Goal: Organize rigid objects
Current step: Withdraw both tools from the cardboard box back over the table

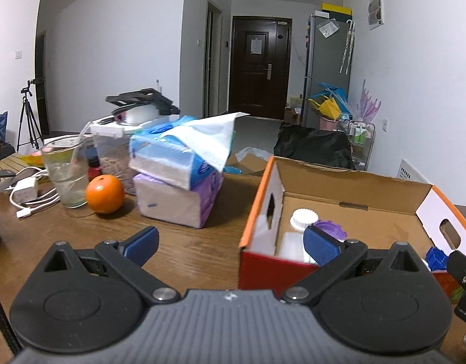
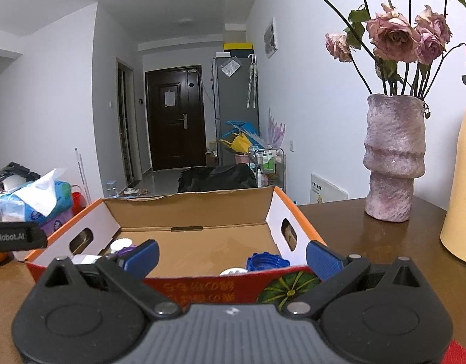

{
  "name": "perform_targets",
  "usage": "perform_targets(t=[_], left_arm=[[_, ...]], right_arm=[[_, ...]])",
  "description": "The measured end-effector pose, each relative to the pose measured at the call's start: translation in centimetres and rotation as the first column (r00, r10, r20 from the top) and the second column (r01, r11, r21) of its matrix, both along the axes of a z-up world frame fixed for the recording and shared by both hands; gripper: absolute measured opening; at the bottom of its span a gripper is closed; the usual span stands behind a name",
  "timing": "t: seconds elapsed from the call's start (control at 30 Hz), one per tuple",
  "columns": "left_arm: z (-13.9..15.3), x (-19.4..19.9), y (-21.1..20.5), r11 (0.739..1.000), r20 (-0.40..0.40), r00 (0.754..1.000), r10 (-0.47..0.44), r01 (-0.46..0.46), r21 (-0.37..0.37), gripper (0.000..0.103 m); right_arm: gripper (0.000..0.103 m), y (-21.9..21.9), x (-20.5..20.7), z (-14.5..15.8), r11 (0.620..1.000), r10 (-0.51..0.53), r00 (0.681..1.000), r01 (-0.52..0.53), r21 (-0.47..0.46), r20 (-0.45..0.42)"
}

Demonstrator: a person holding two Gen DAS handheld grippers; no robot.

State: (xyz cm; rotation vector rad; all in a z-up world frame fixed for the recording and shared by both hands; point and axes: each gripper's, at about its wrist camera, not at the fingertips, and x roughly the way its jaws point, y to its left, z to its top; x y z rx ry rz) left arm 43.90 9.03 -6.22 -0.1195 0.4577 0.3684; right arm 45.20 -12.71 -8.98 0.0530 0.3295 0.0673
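Observation:
An open cardboard box (image 1: 354, 192) (image 2: 190, 212) with orange rim and red front stands on the wooden table. Inside it lie a white-capped bottle (image 1: 304, 218) (image 2: 121, 244), a purple-capped item (image 1: 331, 227) and a blue ridged cap (image 2: 267, 262). An orange (image 1: 104, 193) rests on the table left of the box, beside a glass (image 1: 66, 173). My left gripper (image 1: 231, 244) is open at the box's front left corner, holding nothing. My right gripper (image 2: 231, 254) is open over the box's front wall, also with nothing in it.
Two stacked tissue packs (image 1: 178, 179) (image 2: 35, 203) sit left of the box, with a clear lidded container (image 1: 110, 148) and a white charger with cable (image 1: 28, 192) behind. A stone-like vase (image 2: 392, 157) of dried roses and a cream jug (image 2: 462, 163) stand right of the box.

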Motion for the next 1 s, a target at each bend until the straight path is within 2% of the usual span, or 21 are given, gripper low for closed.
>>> perform_targets(t=[1.0], left_arm=[[-1.3, -10.4, 4.4, 0.998, -0.065, 0.996, 0.066, -0.066, 0.005, 0.103]], right_arm=[[0.103, 4.1, -9.2, -0.7, 0.994, 0.103, 0.994, -0.104, -0.033, -0.03]])
